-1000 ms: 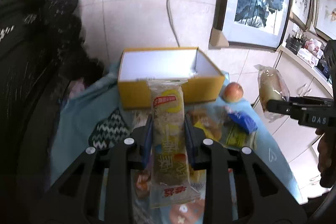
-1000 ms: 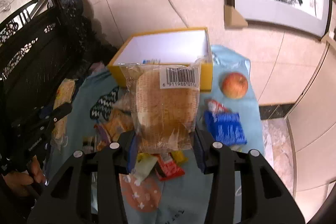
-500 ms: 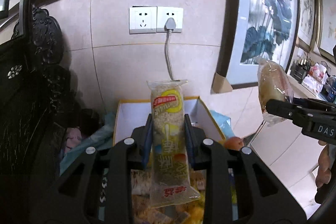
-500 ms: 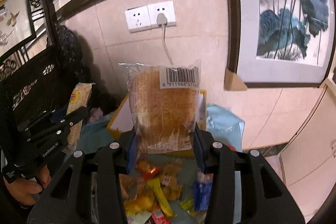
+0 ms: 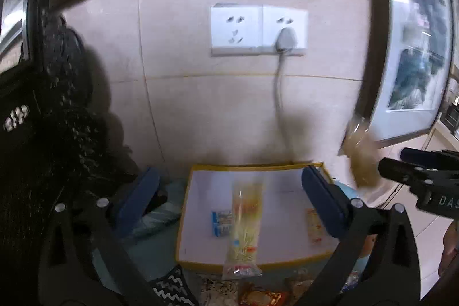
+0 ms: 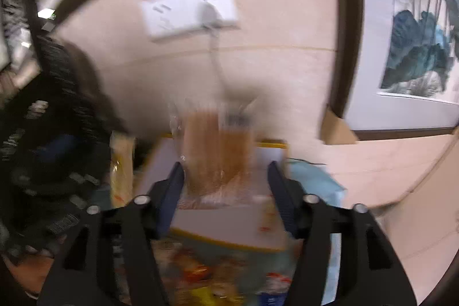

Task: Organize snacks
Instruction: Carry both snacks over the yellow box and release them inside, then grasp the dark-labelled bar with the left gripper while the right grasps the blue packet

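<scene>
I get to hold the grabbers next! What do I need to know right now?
Left gripper: jaws have just sprung wide open; the long noodle packet is loose, dropping over the yellow box.
Right gripper: jaws have just been opening; the bread packet is between them, no longer pinched, above the box.
Done: two small packets already lie inside the box.
Left: check both packets land inside, then fetch the snacks lying on the cloth in front of the box.

Black tongs (image 5: 231, 198) with blue pads (image 5: 325, 204), silver screws, white "DAS" lettering.
</scene>
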Demonstrator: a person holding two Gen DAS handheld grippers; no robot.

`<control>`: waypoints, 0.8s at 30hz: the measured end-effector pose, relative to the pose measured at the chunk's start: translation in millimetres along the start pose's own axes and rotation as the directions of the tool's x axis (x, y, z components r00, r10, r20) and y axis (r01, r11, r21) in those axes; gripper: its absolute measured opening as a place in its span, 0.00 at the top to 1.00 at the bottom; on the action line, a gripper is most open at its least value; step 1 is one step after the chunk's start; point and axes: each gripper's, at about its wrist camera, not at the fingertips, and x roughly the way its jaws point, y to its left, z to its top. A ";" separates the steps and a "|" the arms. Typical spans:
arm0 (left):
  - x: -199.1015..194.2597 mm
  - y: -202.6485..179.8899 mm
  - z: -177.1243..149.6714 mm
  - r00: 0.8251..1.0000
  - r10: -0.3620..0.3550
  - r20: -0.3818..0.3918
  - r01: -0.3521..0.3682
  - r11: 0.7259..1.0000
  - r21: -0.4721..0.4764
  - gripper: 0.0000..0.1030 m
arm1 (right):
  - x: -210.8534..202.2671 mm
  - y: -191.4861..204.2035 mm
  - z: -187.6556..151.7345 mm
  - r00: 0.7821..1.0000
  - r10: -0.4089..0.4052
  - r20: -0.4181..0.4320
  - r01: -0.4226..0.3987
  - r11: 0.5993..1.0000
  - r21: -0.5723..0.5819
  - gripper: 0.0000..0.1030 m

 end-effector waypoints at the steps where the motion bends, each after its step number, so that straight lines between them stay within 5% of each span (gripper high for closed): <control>1: 2.5 4.1 -2.0 1.000 -0.004 -0.014 0.004 1.000 0.002 0.02 | -0.8 -3.8 -2.6 1.000 0.008 0.001 -0.008 1.000 0.013 0.40; 5: -1.8 15.9 -25.9 1.000 0.005 -0.018 -0.004 0.998 0.059 0.02 | -3.6 -14.9 -26.3 1.000 0.017 -0.014 -0.017 1.000 0.017 0.40; 13: -32.9 31.8 -105.0 0.994 -0.002 -0.109 0.001 1.000 -0.014 0.02 | -6.4 -33.1 -110.3 0.989 -0.063 -0.131 0.060 0.998 -0.032 0.38; 20: -64.0 34.2 -218.8 0.959 -0.037 -0.282 0.041 0.999 0.006 0.02 | 13.6 -68.0 -217.9 0.944 -0.111 -0.310 0.124 0.992 0.022 0.38; 24: -79.9 47.2 -269.6 0.939 -0.036 -0.343 0.044 0.999 0.016 0.02 | 31.9 -77.9 -246.9 0.923 -0.113 -0.368 0.134 0.990 0.034 0.38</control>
